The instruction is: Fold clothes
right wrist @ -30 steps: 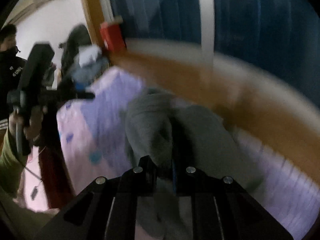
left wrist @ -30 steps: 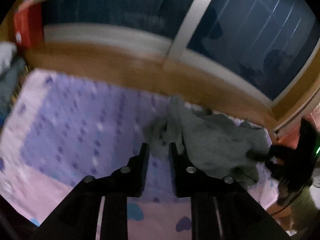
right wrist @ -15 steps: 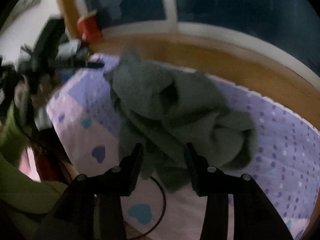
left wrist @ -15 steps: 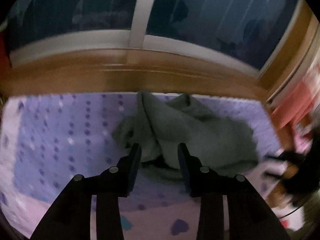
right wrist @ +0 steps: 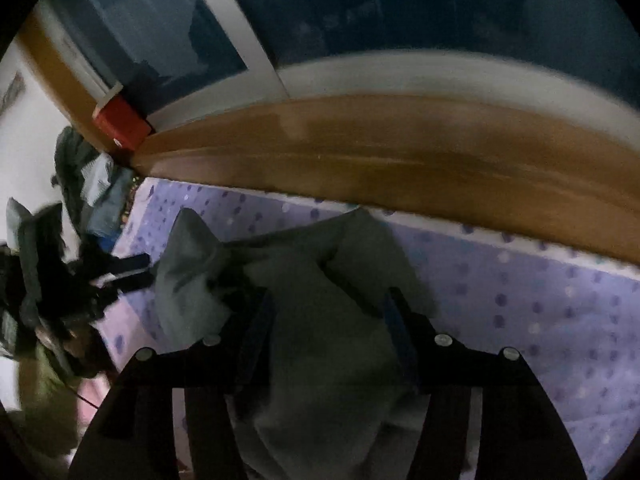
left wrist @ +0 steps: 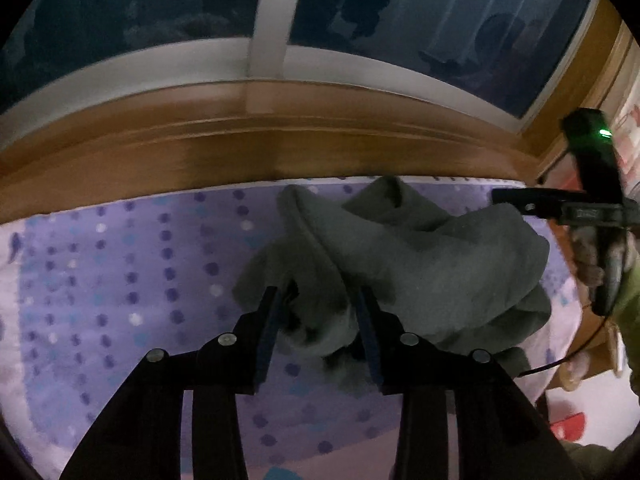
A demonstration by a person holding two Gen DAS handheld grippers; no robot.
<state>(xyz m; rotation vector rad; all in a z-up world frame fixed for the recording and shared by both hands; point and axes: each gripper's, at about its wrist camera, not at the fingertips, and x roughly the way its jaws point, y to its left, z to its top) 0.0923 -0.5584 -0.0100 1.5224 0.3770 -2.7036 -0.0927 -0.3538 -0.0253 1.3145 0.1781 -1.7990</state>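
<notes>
A crumpled grey garment (left wrist: 420,264) is bunched up on the far side of the bed, on a purple dotted sheet (left wrist: 120,272), close to the wooden ledge (left wrist: 280,148) under the dark window (left wrist: 440,20). The left claw (left wrist: 318,312) is spread wide with a fold of the fabric sitting between its fingers, not pinched. The right claw (right wrist: 328,312) is spread too, with cloth heaped between. A red box (right wrist: 120,122) is parked at the ledge's end, with piled clothes (right wrist: 92,184) beside it.
</notes>
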